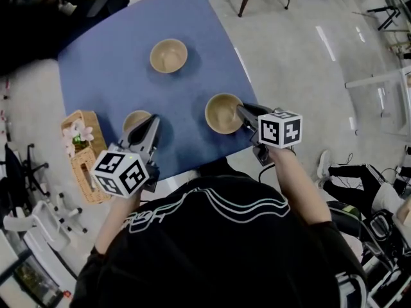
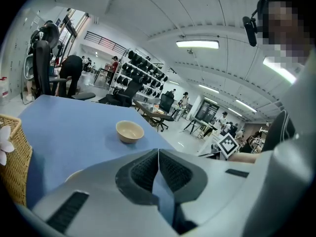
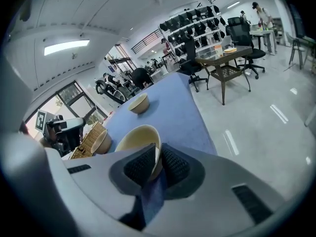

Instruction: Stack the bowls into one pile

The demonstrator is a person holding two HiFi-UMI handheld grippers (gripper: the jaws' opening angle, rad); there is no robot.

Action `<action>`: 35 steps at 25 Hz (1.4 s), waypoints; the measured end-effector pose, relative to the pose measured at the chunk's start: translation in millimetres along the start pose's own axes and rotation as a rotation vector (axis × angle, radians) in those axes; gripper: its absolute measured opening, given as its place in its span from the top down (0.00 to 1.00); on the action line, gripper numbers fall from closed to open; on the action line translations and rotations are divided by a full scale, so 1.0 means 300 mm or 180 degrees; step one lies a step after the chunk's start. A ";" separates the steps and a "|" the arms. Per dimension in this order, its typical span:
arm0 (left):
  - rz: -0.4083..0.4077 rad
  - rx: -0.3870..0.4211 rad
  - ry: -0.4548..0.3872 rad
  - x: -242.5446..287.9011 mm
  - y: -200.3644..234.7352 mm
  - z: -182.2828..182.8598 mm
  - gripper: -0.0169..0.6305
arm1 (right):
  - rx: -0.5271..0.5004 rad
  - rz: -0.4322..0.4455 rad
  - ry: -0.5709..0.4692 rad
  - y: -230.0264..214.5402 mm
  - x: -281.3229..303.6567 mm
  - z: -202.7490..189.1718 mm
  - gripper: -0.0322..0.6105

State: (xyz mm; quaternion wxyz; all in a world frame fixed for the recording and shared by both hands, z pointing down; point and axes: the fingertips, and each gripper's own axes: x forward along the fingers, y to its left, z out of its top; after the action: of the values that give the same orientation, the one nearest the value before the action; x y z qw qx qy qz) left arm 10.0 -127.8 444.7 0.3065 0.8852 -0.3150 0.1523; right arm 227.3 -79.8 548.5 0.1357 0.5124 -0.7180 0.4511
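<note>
The right gripper [image 3: 159, 158] clamps a bowl [image 3: 134, 137] by its rim.
Right edge of the table [image 1: 115, 63]; left gripper [image 2: 158, 154] closed, empty.

A blue table [image 1: 122, 69] occupies the head view's upper centre, over a pale glossy floor [image 1: 302, 69]. A wicker basket [image 1: 90, 185] holding white flowers [image 1: 80, 133] sits at centre left, by the table's edge. A wooden table [image 3: 219, 58] and a black office chair [image 3: 242, 31] stand upper right in the right gripper view.

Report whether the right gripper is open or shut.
The right gripper is shut on the near bowl: its pads pinch the rim, one inside, one outside.
</note>
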 end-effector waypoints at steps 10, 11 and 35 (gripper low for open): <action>0.0120 -0.0079 -0.0066 0.063 -0.011 0.050 0.93 | -0.0177 0.0098 0.0210 -0.029 -0.007 0.062 0.88; 0.0138 -0.0091 -0.0080 0.066 -0.008 0.055 0.93 | -0.0207 0.0108 0.0230 -0.029 -0.007 0.066 0.88; 0.0650 -0.0321 -0.0540 -0.021 0.081 0.096 0.93 | -0.0640 0.0724 -0.0028 0.157 0.040 0.407 0.89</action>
State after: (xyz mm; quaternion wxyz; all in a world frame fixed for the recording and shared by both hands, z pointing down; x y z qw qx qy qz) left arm -8.2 -158.2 430.5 0.3057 0.8417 -0.4355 0.0913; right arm 214.2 -180.0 464.5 0.1313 0.4135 -0.8136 0.3871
